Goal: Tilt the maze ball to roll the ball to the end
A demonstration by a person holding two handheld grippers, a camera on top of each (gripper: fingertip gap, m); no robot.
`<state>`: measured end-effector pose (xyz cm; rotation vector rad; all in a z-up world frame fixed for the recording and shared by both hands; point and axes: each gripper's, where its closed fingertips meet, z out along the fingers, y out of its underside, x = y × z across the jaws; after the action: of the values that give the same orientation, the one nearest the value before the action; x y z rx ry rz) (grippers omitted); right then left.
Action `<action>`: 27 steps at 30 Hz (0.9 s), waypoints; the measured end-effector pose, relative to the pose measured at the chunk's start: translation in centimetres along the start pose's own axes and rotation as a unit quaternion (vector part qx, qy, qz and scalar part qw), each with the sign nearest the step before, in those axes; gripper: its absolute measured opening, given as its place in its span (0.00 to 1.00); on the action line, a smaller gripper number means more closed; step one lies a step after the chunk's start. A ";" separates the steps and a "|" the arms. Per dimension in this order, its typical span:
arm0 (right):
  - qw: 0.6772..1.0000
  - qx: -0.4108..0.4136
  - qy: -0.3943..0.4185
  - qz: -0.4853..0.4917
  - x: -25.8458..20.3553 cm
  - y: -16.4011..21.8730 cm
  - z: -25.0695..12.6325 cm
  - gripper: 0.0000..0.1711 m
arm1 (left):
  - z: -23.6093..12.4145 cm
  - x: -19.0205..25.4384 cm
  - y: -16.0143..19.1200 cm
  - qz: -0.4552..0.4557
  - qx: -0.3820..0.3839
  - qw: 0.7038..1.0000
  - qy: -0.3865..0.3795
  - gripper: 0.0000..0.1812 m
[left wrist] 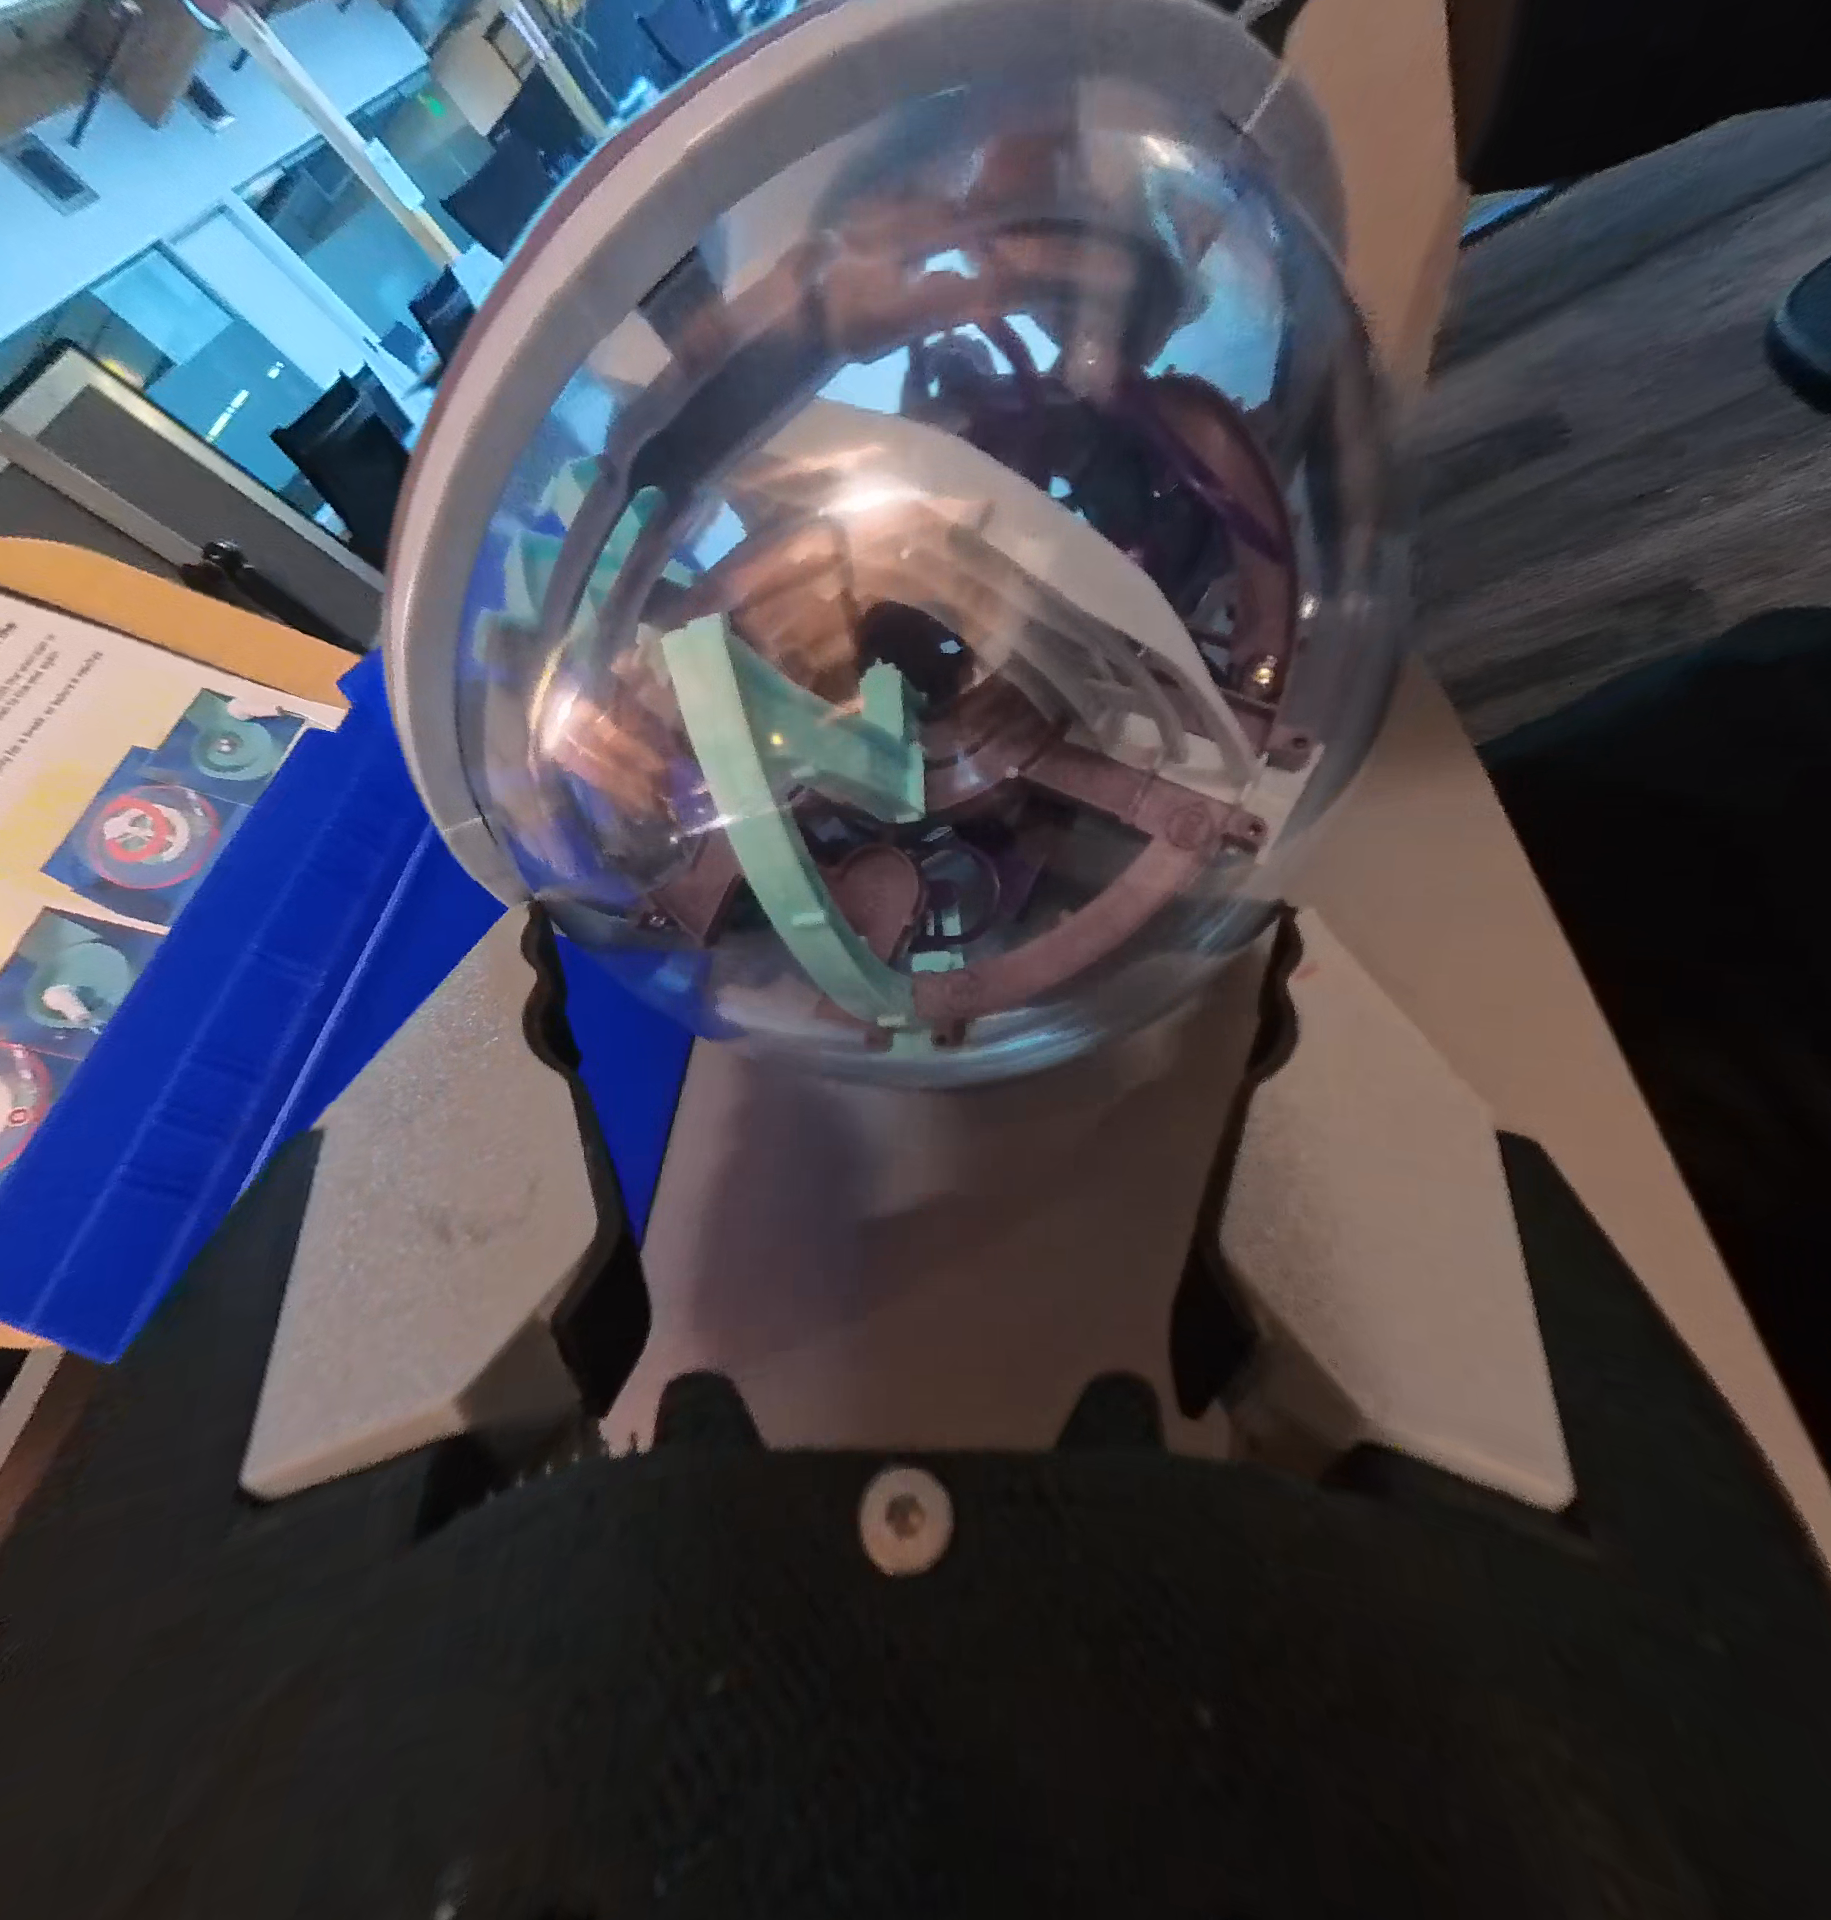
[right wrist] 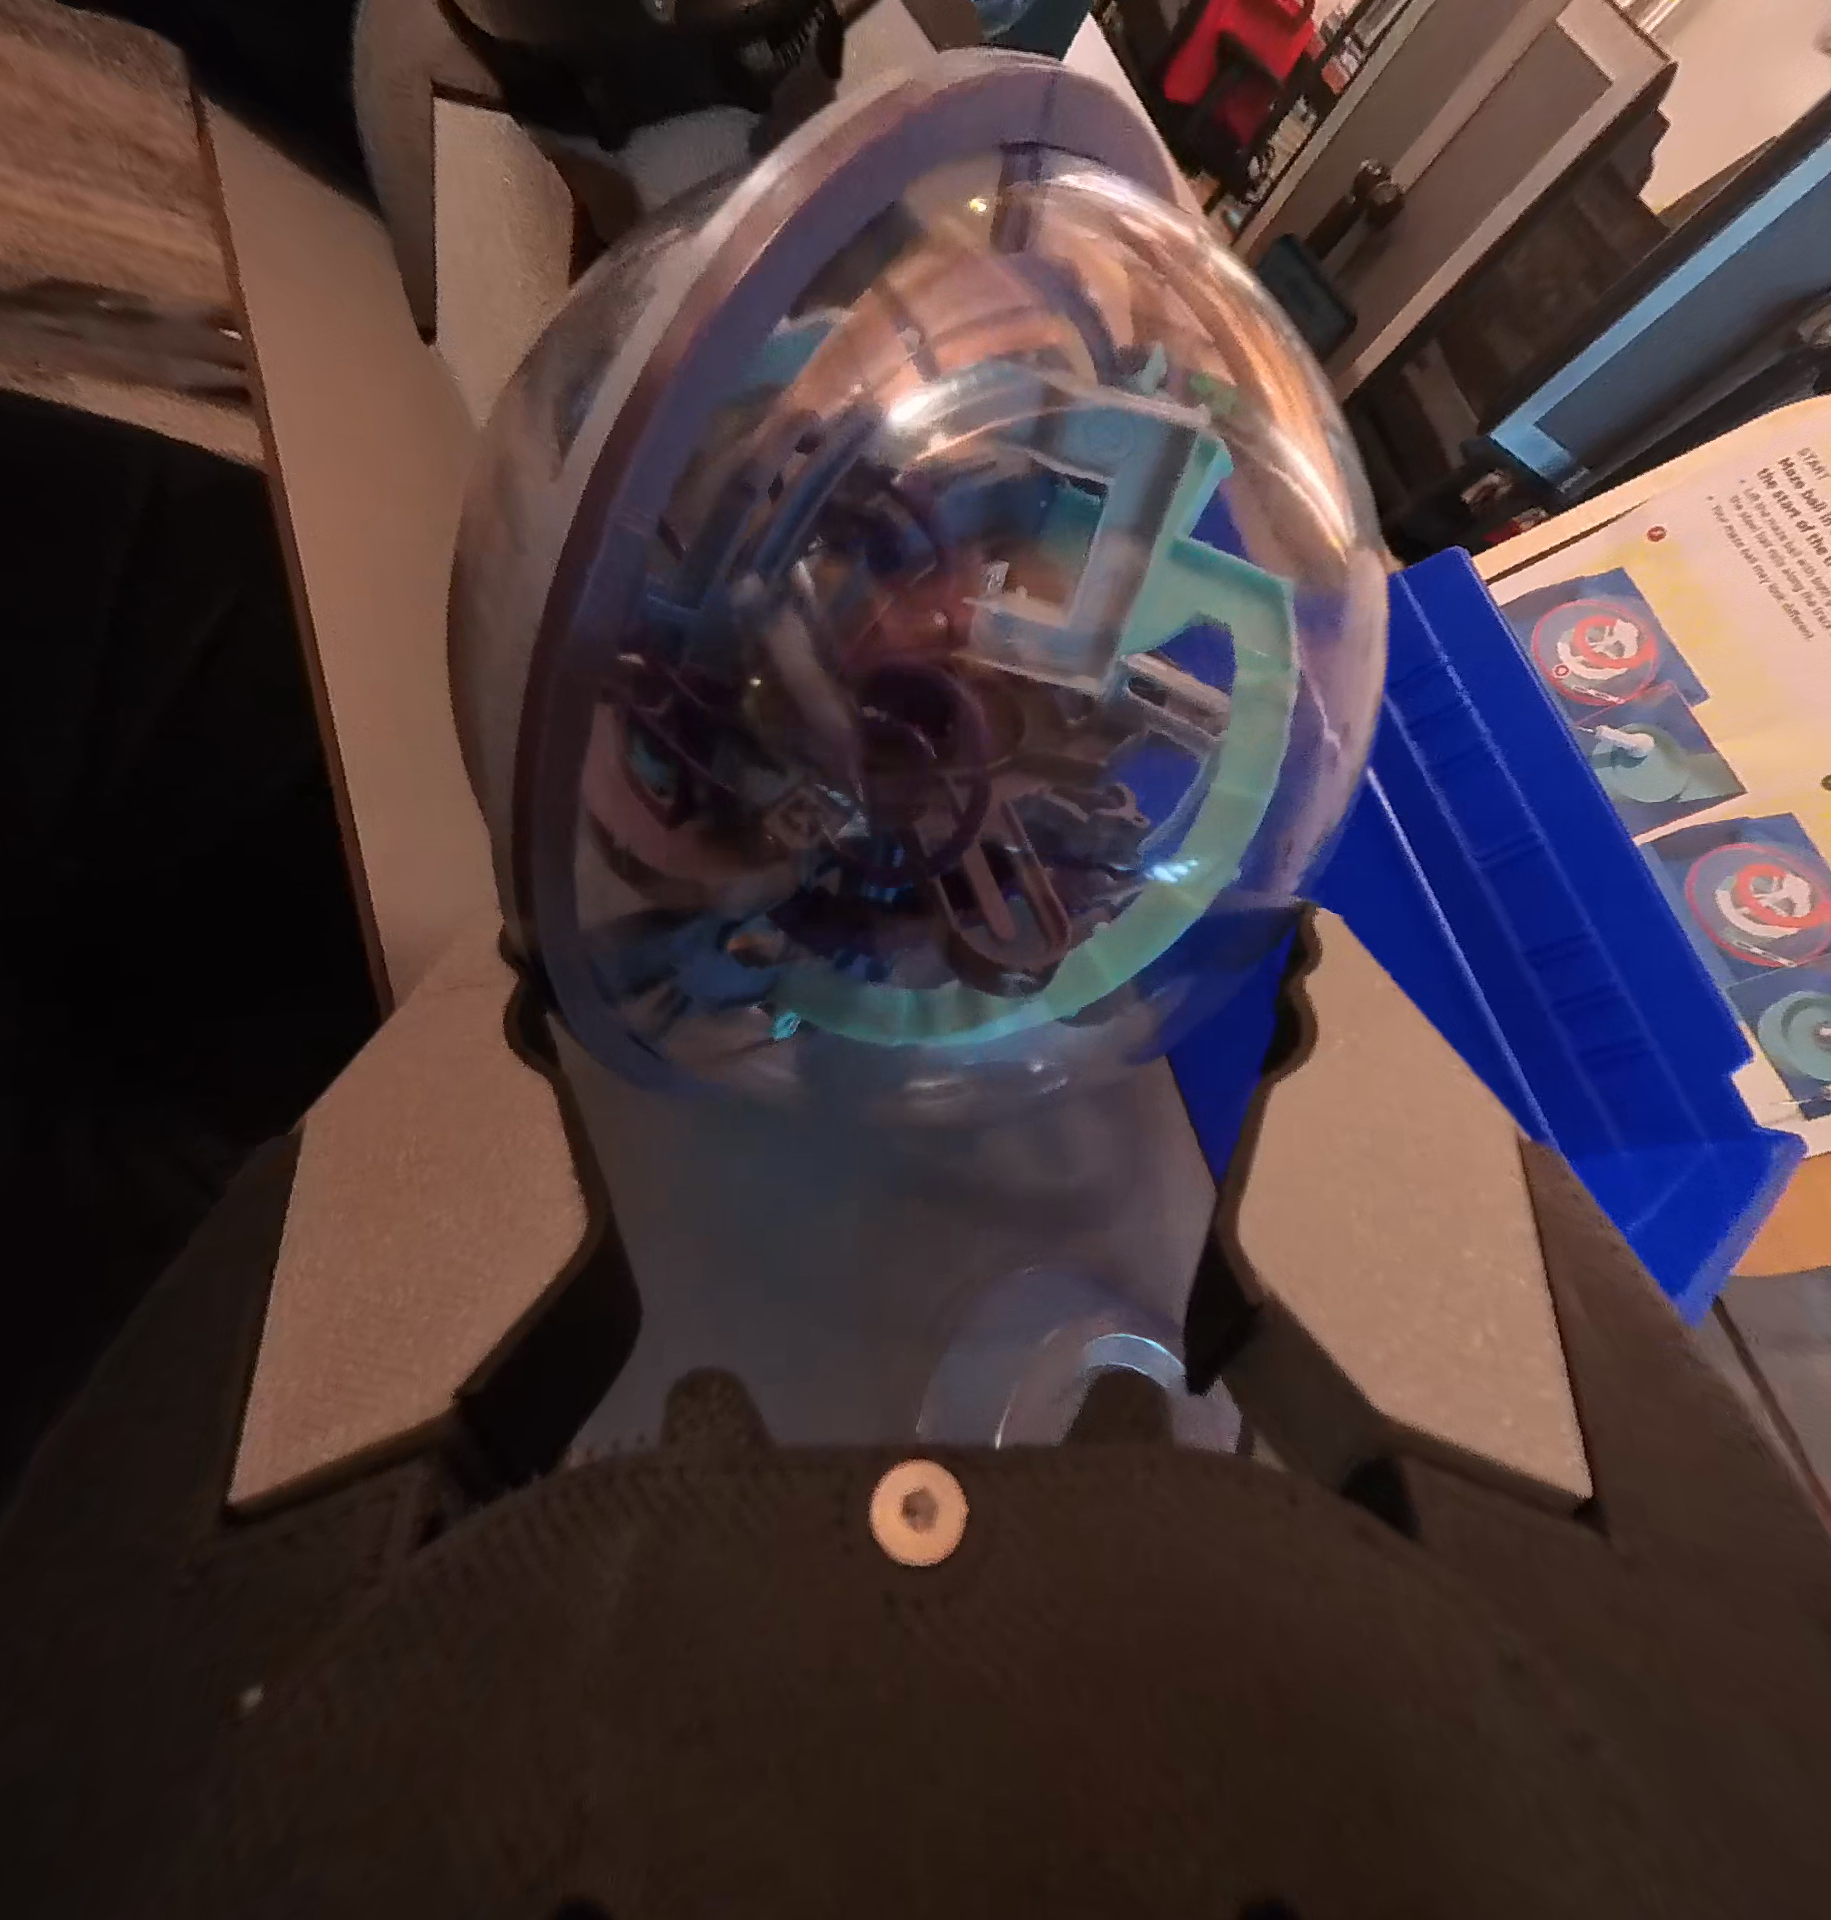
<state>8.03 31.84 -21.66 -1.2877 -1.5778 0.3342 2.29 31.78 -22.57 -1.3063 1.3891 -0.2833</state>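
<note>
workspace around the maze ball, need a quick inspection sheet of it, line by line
surface: pale tabletop under the ball, wood-coloured at its edge.
job's things: clear maze ball with a grey equator ring and green, brown and purple tracks inside, held up off the table; the small rolling ball cannot be picked out.
clutter: blue plastic bin; printed instruction sheet with photos beside it.
grippers: left tongs clamp the sphere's lower sides; right tongs clamp it from the opposite side.
cables: nothing seen.
surroundings: office room with glass partitions; grey carpet; dark shelving.
</note>
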 end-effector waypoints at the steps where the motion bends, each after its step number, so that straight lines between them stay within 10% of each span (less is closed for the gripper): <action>1: 1.000 -0.001 0.004 -0.003 0.0 0.0 0.1 0.79 | 0.0 0.0 0.0 0.004 -0.003 1.000 -0.005 0.72; 27: 0.994 0.035 -0.059 0.087 0.3 -0.6 0.3 0.81 | -0.5 -0.2 -0.5 -0.074 -0.064 0.995 0.026 0.72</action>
<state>7.48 31.98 -21.23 -1.3748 -1.5410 0.5789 2.10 31.52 -21.96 -1.5198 1.3752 -0.3353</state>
